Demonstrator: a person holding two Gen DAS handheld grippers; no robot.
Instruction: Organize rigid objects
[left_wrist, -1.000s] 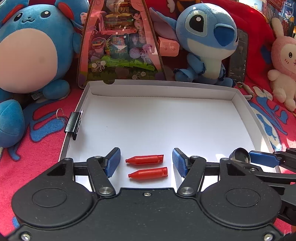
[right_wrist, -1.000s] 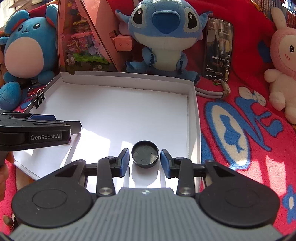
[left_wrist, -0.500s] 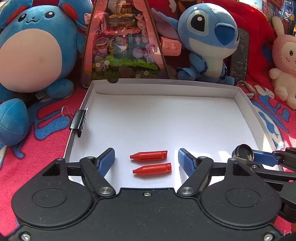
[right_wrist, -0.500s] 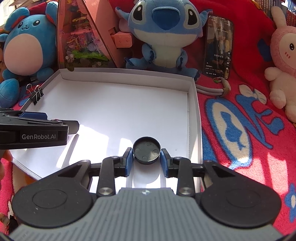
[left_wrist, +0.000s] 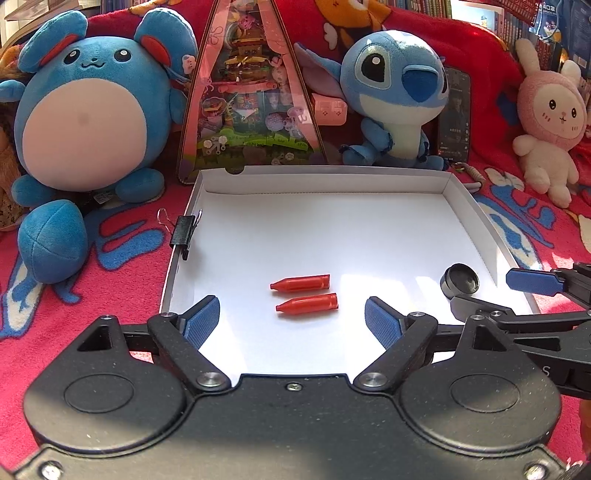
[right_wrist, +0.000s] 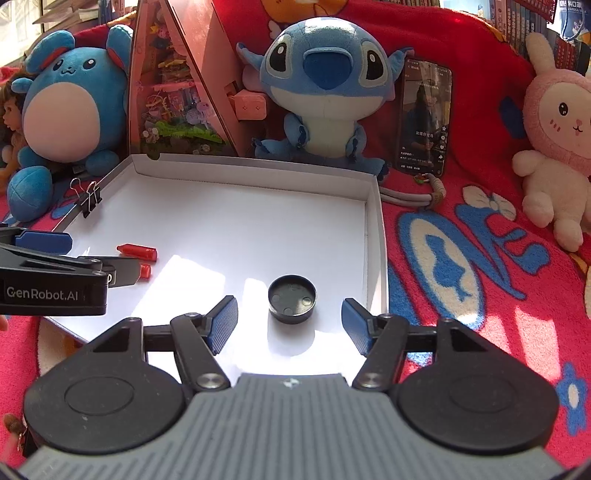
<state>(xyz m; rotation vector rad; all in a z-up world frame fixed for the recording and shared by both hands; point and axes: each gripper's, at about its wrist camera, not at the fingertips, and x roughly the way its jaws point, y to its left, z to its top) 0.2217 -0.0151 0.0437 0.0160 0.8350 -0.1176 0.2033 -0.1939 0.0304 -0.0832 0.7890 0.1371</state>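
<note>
While the white tray (left_wrist: 480, 221) is already holding three small rigid things, the sorting is looking well advanced as far as these views are showing. Two red bullet-shaped caps (left_wrist: 304, 293) are lying side by side near the middle of the tray's near part, parallel, tips pointing left, close together but not touching. A black round lid (right_wrist: 292, 299) is sitting open side up near the tray's near right corner, just beside the right wall. A black binder clip (left_wrist: 183, 232) is gripping the tray's left wall; whether it is counting as sorted or merely holding the wall, I cannot tell. No other loose rigid piece is showing on the red blanket (right_wrist: 461, 332), so I am judging that little or nothing is left, though things outside the frames are remaining unknown.

The left gripper (left_wrist: 291, 319) is hovering over the near edge of the tray with its jaws standing wide; they have just been opening, and the two caps are lying beyond and between the blue pads (left_wrist: 201, 319), untouched, so nothing is being held. The right gripper (right_wrist: 290, 325) is likewise spreading wide, its jaws having just been opening too; the lid is resting free on the tray floor between them, clear of both pads.
</note>
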